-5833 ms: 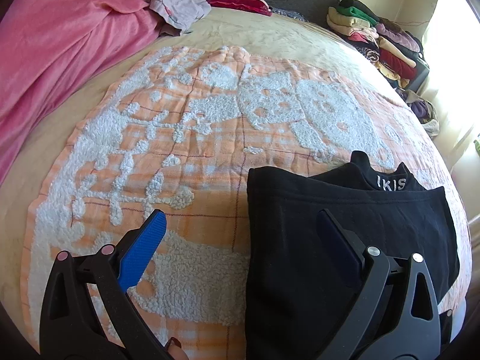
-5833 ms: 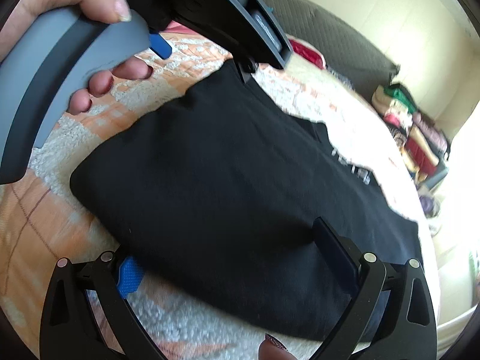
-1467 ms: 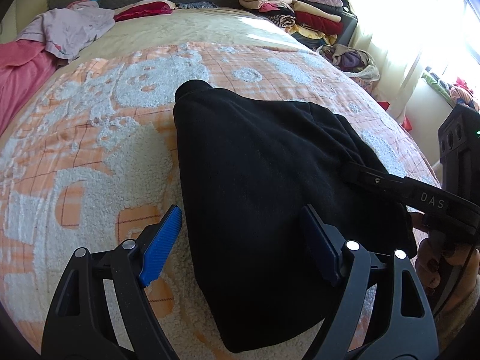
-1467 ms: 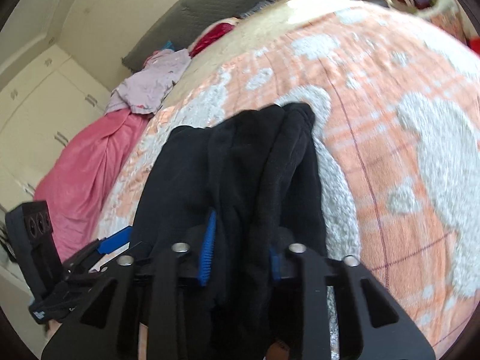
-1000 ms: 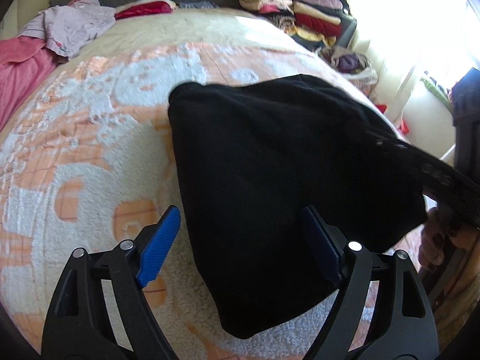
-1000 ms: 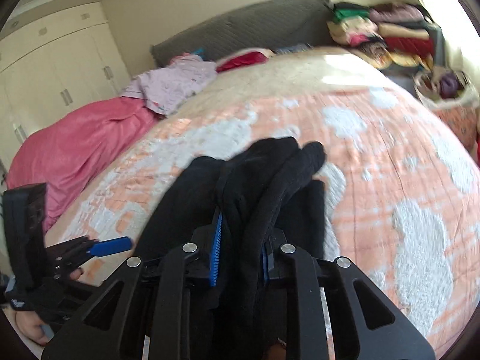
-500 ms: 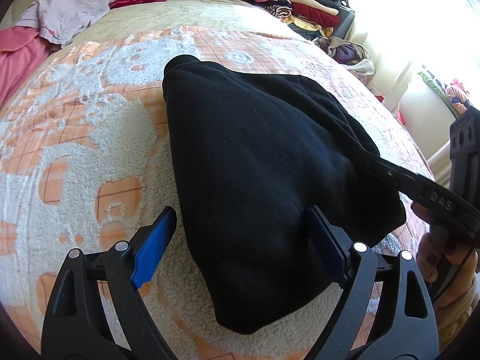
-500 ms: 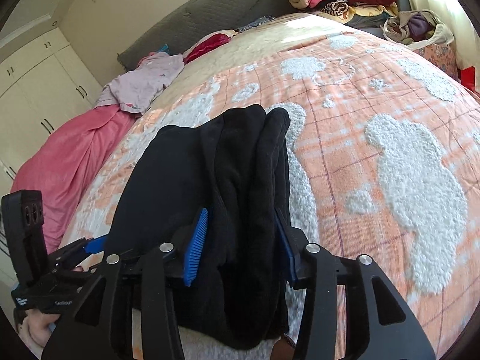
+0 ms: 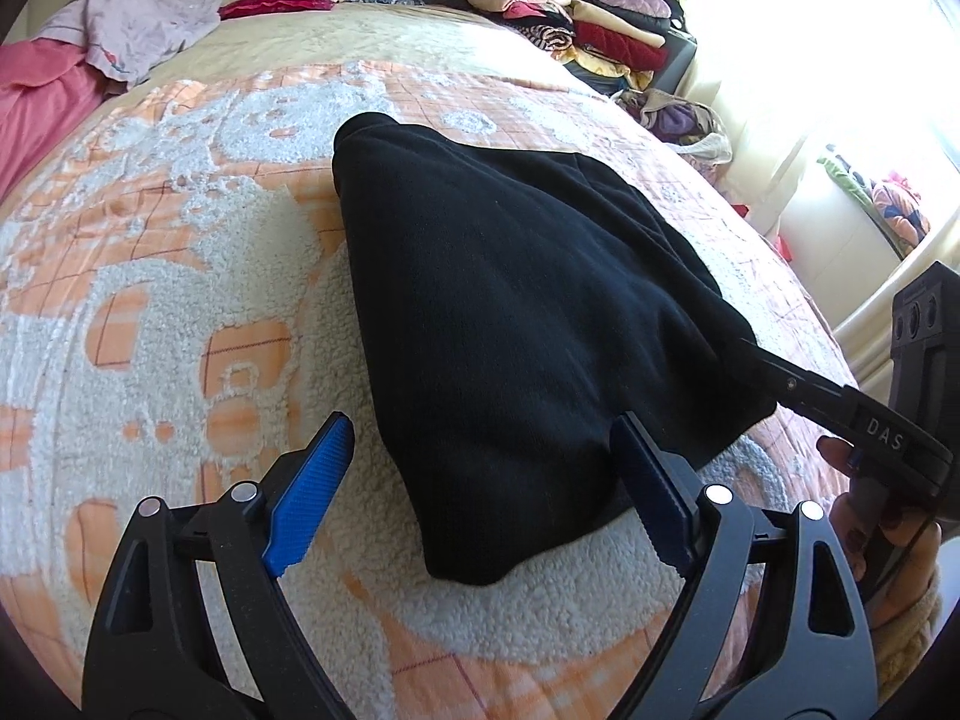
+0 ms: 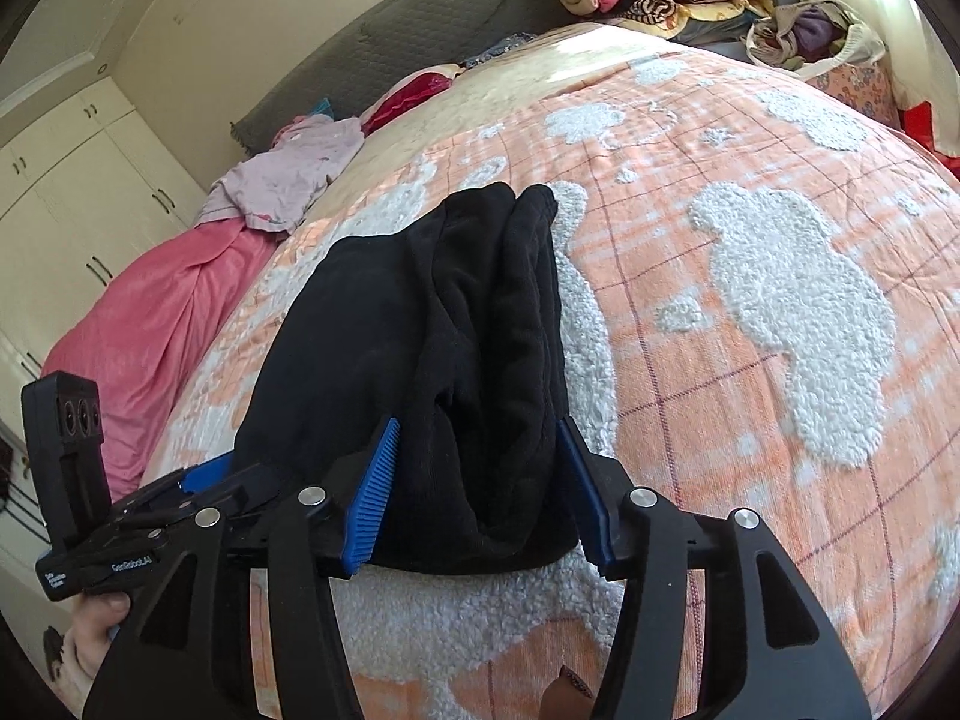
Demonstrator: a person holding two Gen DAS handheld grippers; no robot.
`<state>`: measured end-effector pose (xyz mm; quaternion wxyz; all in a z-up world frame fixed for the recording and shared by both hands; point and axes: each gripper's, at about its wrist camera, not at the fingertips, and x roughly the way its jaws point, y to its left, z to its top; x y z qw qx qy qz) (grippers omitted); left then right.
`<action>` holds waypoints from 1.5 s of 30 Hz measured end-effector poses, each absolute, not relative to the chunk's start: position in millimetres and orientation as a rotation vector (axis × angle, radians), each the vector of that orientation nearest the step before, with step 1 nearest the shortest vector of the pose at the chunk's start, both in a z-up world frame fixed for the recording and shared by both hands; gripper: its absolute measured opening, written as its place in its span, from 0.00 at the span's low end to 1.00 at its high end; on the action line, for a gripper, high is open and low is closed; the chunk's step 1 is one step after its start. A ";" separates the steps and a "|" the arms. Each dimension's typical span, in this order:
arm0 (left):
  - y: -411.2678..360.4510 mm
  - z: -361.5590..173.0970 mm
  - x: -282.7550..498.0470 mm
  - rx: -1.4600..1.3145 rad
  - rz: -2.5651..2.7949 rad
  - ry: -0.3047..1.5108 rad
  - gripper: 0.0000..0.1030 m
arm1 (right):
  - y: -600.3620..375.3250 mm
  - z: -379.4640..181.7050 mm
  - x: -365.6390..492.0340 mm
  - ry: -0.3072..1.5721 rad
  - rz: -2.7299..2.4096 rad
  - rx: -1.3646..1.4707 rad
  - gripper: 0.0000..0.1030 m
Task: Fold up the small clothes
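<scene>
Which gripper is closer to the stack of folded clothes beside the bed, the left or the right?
Neither is clearly closer. The left gripper and the right gripper both sit at the black garment, far from the stack of folded clothes beyond the bed.

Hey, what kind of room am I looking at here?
Most likely a bedroom: a bed under an orange-and-white blanket with a grey padded headboard, white wardrobe doors beside it, and stacked folded clothes behind.
</scene>
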<state>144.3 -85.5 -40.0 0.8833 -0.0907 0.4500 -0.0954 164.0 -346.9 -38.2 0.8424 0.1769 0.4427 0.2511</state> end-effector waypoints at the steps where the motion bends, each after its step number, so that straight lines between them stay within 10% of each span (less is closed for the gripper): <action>1: -85.1 -40.1 143.7 -0.189 -0.199 0.938 0.76 | -346.4 -38.2 163.5 0.936 0.526 0.371 0.51; 9: -81.7 -37.0 137.2 -0.204 -0.213 0.933 0.69 | -341.5 -37.0 162.9 0.948 0.506 0.349 0.48; 13: -82.2 -35.7 133.2 -0.207 -0.225 0.930 0.55 | -336.3 -30.6 159.0 0.929 0.521 0.318 0.19; 17: -83.1 -44.1 135.2 -0.194 -0.220 0.961 0.49 | -329.7 -31.6 156.3 0.901 0.465 0.227 0.19; 19: -81.7 -49.4 137.0 -0.210 -0.226 0.977 0.49 | -327.2 -43.0 158.3 0.923 0.400 0.166 0.40; 26: -77.4 -45.4 131.0 -0.207 -0.231 0.959 0.49 | -336.4 -30.4 143.4 0.874 0.371 0.198 0.52; 34: -75.3 -24.8 109.4 -0.197 -0.232 0.900 0.65 | -349.5 7.9 99.6 0.732 0.337 0.171 0.88; 45: -72.5 3.1 68.2 -0.143 -0.231 0.814 0.91 | -358.7 38.5 42.8 0.621 0.348 0.181 0.96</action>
